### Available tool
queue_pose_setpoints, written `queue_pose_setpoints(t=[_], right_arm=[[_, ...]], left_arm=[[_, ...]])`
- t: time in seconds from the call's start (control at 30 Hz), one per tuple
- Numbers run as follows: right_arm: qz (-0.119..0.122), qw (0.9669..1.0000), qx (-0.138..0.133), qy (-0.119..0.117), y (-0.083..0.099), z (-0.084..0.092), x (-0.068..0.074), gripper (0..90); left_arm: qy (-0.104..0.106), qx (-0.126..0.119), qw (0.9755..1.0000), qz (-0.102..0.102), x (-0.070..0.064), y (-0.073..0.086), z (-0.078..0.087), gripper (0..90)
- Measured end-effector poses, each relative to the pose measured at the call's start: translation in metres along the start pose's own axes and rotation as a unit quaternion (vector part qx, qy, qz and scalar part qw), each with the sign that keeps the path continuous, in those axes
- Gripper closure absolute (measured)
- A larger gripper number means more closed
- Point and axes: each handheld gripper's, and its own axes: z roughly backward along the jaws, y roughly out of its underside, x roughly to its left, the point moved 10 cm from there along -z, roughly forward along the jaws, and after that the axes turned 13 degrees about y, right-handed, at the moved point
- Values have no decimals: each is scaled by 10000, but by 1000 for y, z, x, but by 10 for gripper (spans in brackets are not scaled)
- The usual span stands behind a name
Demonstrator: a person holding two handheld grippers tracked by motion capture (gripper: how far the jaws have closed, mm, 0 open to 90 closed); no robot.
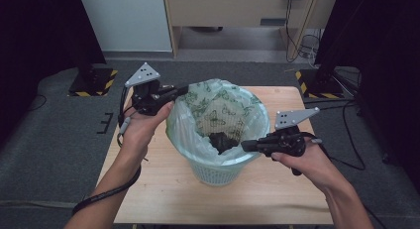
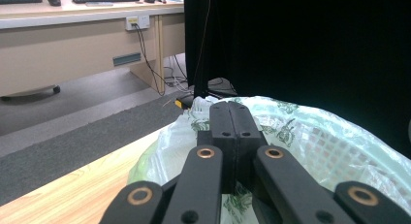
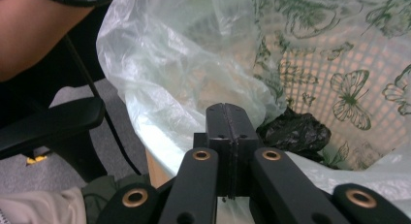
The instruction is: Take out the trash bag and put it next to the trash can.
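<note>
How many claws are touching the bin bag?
2. The left claw is shut at the far left rim of the bag; the right claw is shut at its near right rim.

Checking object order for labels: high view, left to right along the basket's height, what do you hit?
left gripper → bin liner → black lump in the basket → right gripper

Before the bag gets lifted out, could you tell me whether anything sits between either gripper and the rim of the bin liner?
Nothing visible does. The left gripper sits at the far-left rim of the bin liner, the right gripper at its near-right rim, both shut; whether either pinches plastic is unclear. The black lump lies inside, below both.
</note>
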Motion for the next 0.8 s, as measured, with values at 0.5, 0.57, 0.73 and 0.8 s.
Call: queue_pose_setpoints(t=[0.5, 0.57, 0.73, 0.8], right_arm=[[-1242, 9918, -293, -16, -23, 9, -13, 900], [-1553, 9872, -351, -129, -26, 10, -15, 900], [-1813, 9814, -562, -287, -35, 14, -14, 900], [-1842, 9804, -636, -291, -40, 17, -14, 900]], left_arm=[[45, 1, 10000, -50, -8, 2, -5, 900], [58, -8, 10000, -65, -10, 1, -5, 900], [98, -43, 9999, -58, -14, -1, -4, 900], [126, -61, 9999, -43, -15, -2, -5, 900]])
